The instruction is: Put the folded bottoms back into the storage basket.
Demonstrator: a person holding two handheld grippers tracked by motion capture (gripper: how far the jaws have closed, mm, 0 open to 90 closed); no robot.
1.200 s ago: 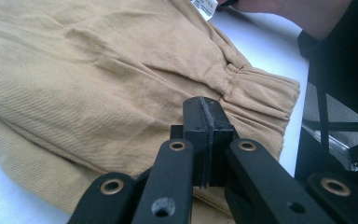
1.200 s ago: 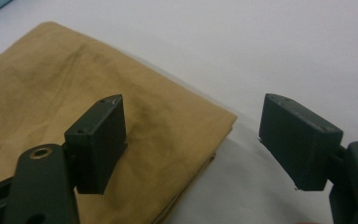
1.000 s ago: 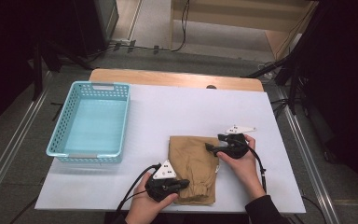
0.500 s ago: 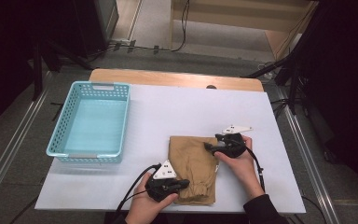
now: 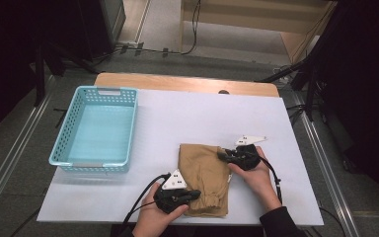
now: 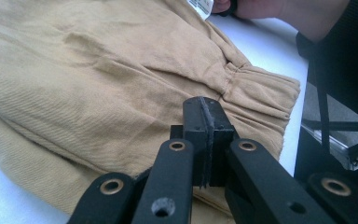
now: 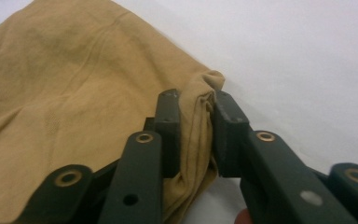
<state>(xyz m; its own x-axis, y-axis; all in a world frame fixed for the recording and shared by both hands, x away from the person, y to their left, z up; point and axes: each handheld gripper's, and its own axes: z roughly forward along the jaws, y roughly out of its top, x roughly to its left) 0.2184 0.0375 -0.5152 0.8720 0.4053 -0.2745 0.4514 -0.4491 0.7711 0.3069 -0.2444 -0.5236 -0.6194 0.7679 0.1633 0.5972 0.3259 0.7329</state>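
Right gripper view shows my right gripper [image 7: 196, 133], jaws just closing, pinching a bunched corner of the tan garment [image 7: 65, 93]; my left gripper [image 6: 205, 135] is clamped tight at its cuffed edge; it lies folded on the white table [image 5: 187, 118] beside the blue basket [image 5: 96, 131].

A white-topped table [image 5: 192, 118] with a strip of bare wood [image 5: 187, 83] along its far edge carries two things. At the left sits a light blue plastic basket [image 5: 96, 129] with perforated walls, its long sides running near to far. Well apart from it, at the near right, a folded tan garment [image 5: 203, 173] lies flat on the white surface, its gathered cuff [image 6: 261, 93] toward the near edge and a small white label [image 6: 201, 5] at its right side. A small dark spot [image 5: 223, 92] marks the far edge, where white top meets wood.
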